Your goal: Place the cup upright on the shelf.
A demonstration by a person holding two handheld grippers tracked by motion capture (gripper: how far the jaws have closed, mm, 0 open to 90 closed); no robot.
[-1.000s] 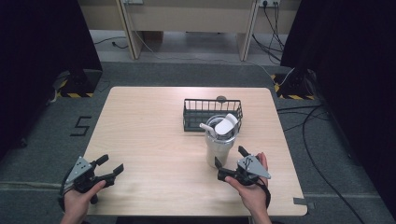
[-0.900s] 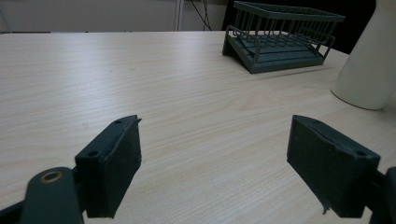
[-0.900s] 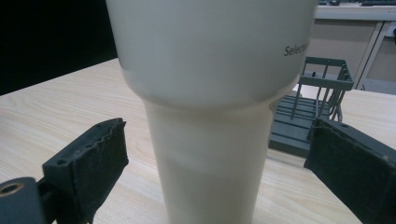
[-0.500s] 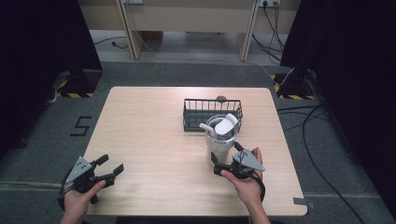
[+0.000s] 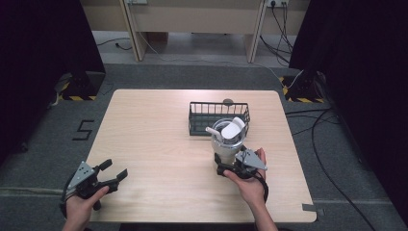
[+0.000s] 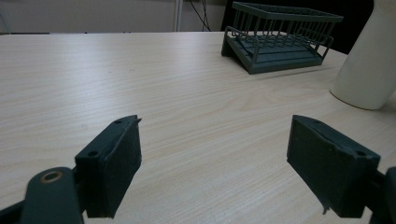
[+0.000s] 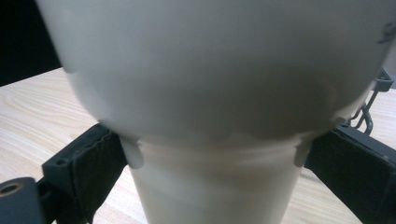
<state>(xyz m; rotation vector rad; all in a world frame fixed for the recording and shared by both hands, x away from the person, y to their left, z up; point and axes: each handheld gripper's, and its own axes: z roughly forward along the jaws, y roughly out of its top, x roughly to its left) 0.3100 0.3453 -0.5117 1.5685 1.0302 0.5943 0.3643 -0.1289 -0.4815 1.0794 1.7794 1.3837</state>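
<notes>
A white lidded cup (image 5: 226,139) with a straw and a raised flap on top stands on the wooden table (image 5: 154,134), right in front of a dark wire basket (image 5: 202,118). My right gripper (image 5: 230,162) is open, and its jaws sit on either side of the cup's narrow base (image 7: 215,186), very close to it. The cup's wide upper body (image 7: 215,70) looms above them. My left gripper (image 5: 114,169) rests near the table's front left corner, open with nothing between its pads (image 6: 116,158). From there the cup (image 6: 369,60) and basket (image 6: 280,42) lie far ahead to the right.
A small dark round mark (image 5: 227,101) sits on the table behind the basket. Bare tabletop stretches between the two grippers. Cables (image 5: 332,139) run across the grey floor to the right, and desk legs stand at the back.
My right gripper has slid forward and left, so its jaws now flank the cup's base. The left gripper and the cup have stayed put.
</notes>
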